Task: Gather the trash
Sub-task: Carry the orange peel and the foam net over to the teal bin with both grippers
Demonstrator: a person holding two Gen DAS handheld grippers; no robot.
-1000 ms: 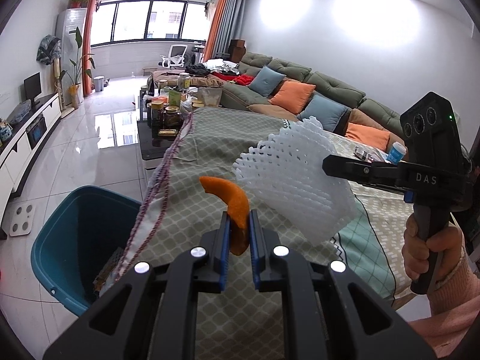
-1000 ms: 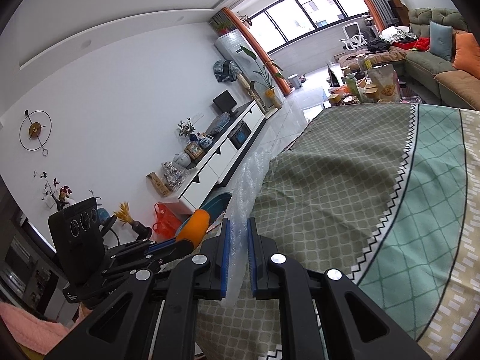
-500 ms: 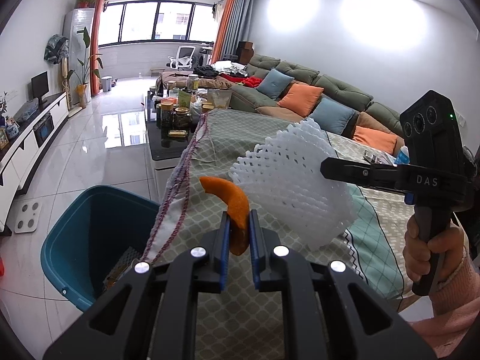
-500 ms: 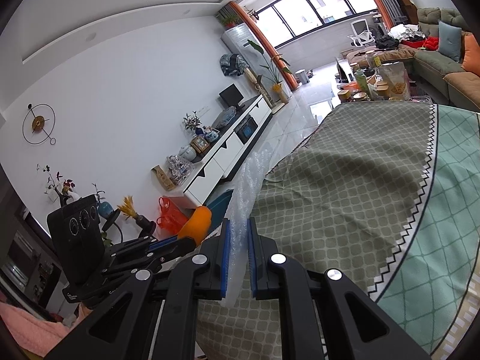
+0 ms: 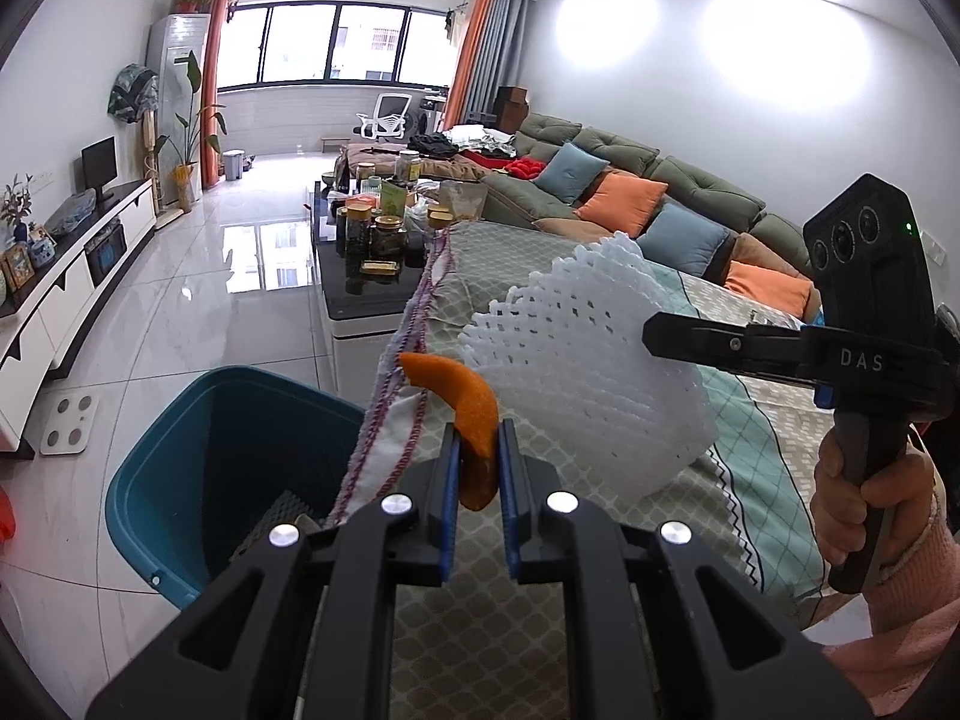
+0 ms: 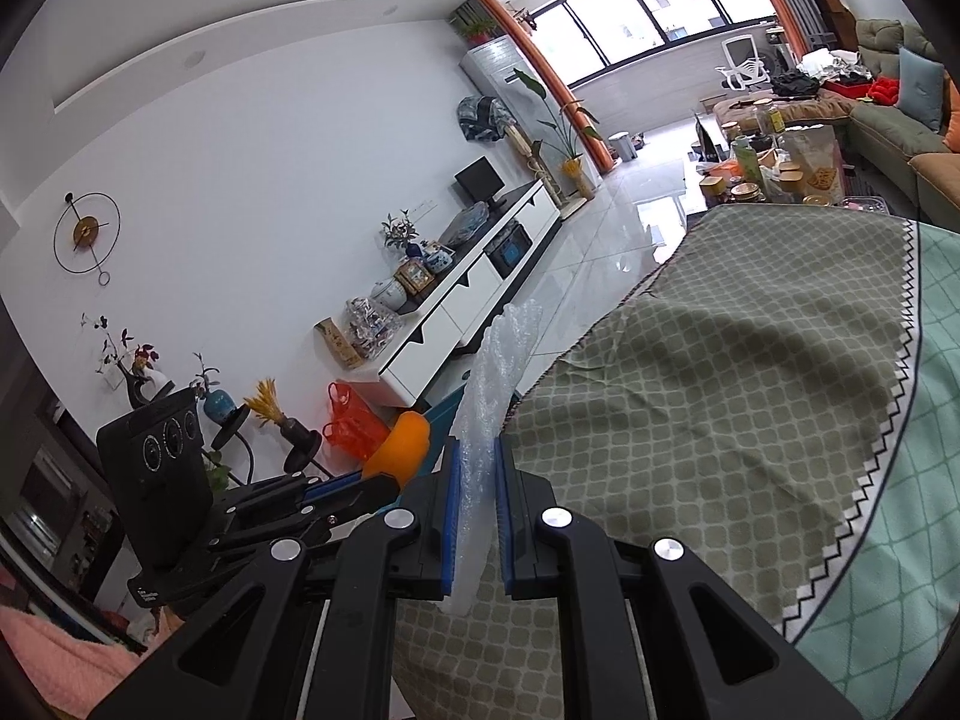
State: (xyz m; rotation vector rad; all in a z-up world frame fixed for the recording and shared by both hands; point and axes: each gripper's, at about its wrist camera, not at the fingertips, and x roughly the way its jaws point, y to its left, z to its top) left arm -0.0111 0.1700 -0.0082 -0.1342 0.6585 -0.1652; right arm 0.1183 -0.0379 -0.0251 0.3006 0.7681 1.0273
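My left gripper [image 5: 479,468] is shut on a curved orange peel [image 5: 465,405], held above the edge of the cloth-covered table [image 5: 498,618]. The same peel [image 6: 401,443] shows at the left gripper's tips in the right wrist view. My right gripper [image 6: 477,483] is shut on a white foam net sleeve [image 6: 489,396], seen edge-on there. In the left wrist view that foam net [image 5: 585,372] hangs broad from the right gripper [image 5: 651,333], just right of the peel. A teal bin [image 5: 198,456] stands on the floor below left, with some trash inside.
A person's hand in a pink sleeve [image 5: 864,492] grips the right tool. A dark coffee table [image 5: 366,294] with several jars stands beyond. A green sofa [image 5: 648,180] with cushions runs along the right wall; a white TV cabinet [image 5: 66,276] lines the left.
Both grippers have drifted left toward the table edge and the bin, each keeping its hold. The bin shows more fully under the left gripper.
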